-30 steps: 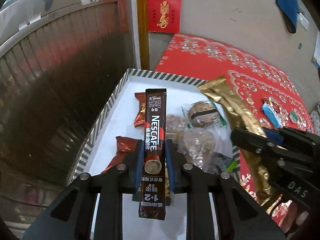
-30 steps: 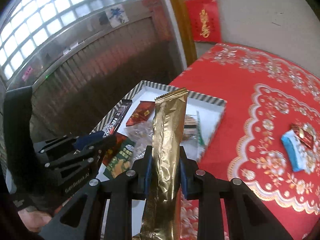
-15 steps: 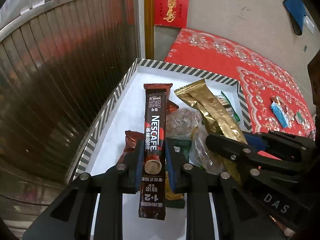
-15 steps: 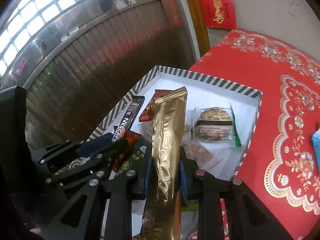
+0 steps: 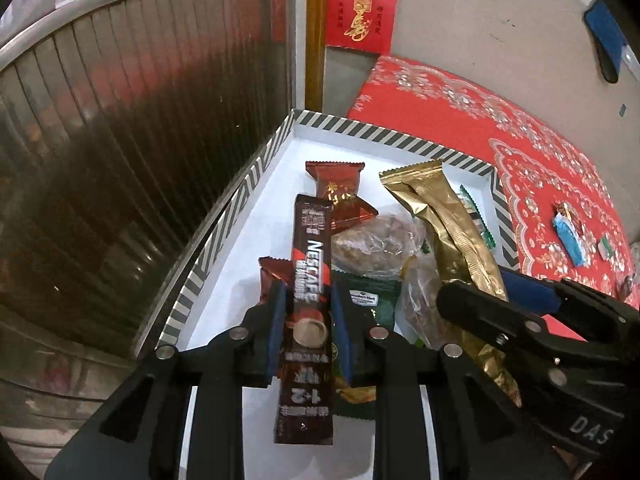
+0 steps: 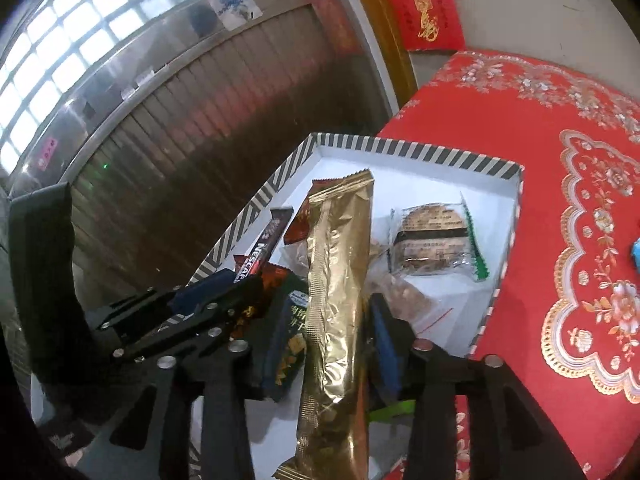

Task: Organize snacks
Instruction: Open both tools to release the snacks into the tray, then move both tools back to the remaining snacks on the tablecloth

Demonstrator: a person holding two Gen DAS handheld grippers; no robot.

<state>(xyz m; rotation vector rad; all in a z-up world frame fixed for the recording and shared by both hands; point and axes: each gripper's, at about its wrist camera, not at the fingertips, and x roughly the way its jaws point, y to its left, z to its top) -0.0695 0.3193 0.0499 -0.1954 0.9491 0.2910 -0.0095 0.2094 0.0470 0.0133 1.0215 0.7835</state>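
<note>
A white box with a striped rim [image 5: 224, 216] [image 6: 420, 150] holds several snacks. My left gripper [image 5: 306, 312] is low over the box with its jaws slightly apart; the brown Nescafe stick [image 5: 310, 280] lies between them with small gaps at each pad. My right gripper [image 6: 336, 336] has its jaws spread wide around the long gold packet [image 6: 340, 280], which lies loose on the snack pile. Red candy wrappers [image 5: 340, 196], a clear-wrapped biscuit [image 6: 432, 240] and a green packet [image 5: 368, 300] lie in the box.
The box sits at the edge of a red patterned tablecloth [image 6: 580, 200]. A blue-wrapped snack [image 5: 568, 236] and small candies lie on the cloth to the right. A dark ribbed shutter [image 5: 120, 160] stands close on the left.
Both grippers came lower into the box. The right jaws opened and let go of the gold packet. The left jaws loosened around the Nescafe stick.
</note>
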